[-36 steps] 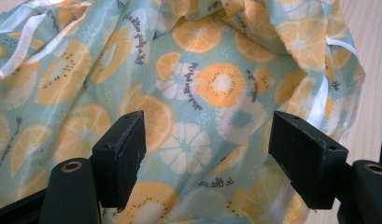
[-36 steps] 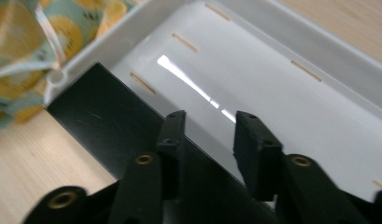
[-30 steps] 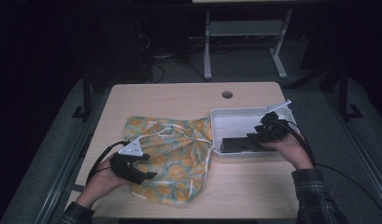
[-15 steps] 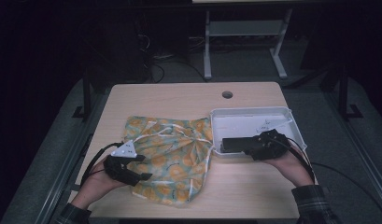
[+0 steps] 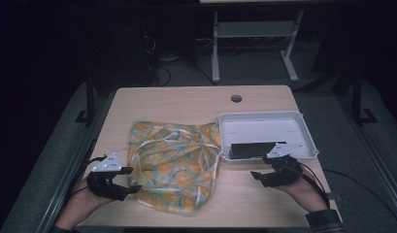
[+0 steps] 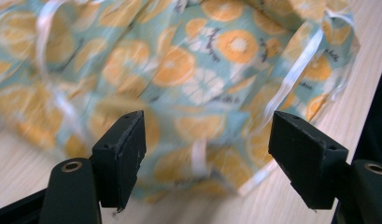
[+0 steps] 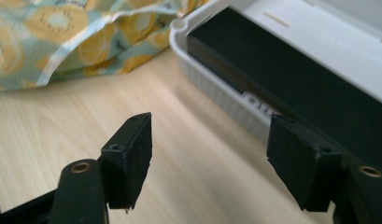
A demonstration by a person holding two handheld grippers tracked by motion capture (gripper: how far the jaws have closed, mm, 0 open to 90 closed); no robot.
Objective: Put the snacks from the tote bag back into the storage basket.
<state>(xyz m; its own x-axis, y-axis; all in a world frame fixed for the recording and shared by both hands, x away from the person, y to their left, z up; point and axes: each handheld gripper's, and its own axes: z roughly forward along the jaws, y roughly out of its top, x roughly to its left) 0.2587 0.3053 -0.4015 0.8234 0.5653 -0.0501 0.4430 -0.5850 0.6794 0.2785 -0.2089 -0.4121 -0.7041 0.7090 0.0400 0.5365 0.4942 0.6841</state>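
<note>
High view: the left gripper [image 5: 119,187], jaws spread and empty, is held at the eight o'clock corner of the teal orange-printed drawstring cloth bag [image 5: 174,162] lying mid-table. The right gripper [image 5: 266,177], likewise spread and empty, is held at six o'clock of the white plastic tray [image 5: 264,127] containing a flat black box [image 5: 249,150].

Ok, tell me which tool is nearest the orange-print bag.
The left tool, open at the orange-print drawstring bag's near edge; the right tool sits beside the white tray.

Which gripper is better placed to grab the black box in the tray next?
Right. The right gripper, jaws open, sits just outside the white tray beside the black box; the left gripper is at the orange-print bag.
</note>
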